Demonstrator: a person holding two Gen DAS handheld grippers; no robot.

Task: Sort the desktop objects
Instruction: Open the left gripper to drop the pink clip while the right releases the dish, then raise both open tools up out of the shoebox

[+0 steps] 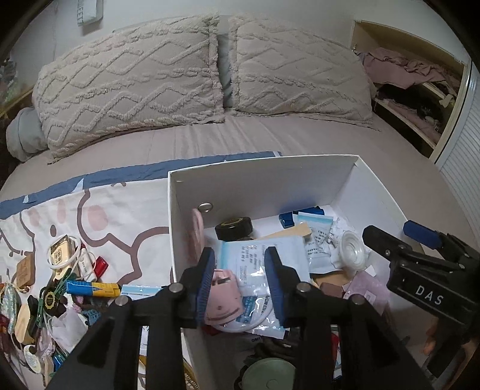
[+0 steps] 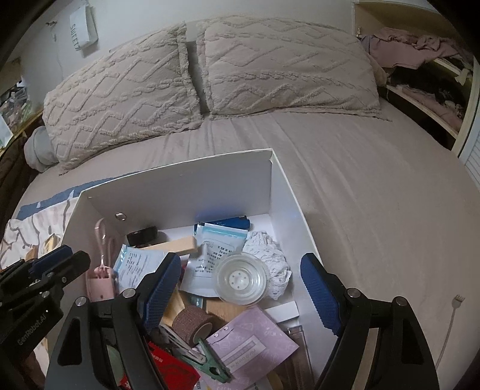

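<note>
One pink case [image 1: 223, 297] lies lengthwise between left hand-held gripper [image 1: 241, 283] pads.

Beyond the tool, past the clutter, two tufted beige pillows [image 1: 132, 81] with raised zigzag patterns lean side by side against the headboard end of the bed [image 2: 375, 192], a narrow gap between them. The bed wears a smooth pale mauve sheet. A rolled grey-blue cloth [image 1: 22, 135] is tucked at the far left, touching the left pillow's lower corner. On the wall [image 2: 126, 18] above and to the left hangs a small pale banner [image 2: 81, 28] with lettering. Far right, an open wardrobe [image 1: 420, 90] holds rumpled pink and dark clothes on its shelves, with a white slatted door [image 1: 459, 159] beside it. A white cable [image 2: 450, 324] lies on the sheet right of the tool.
</note>
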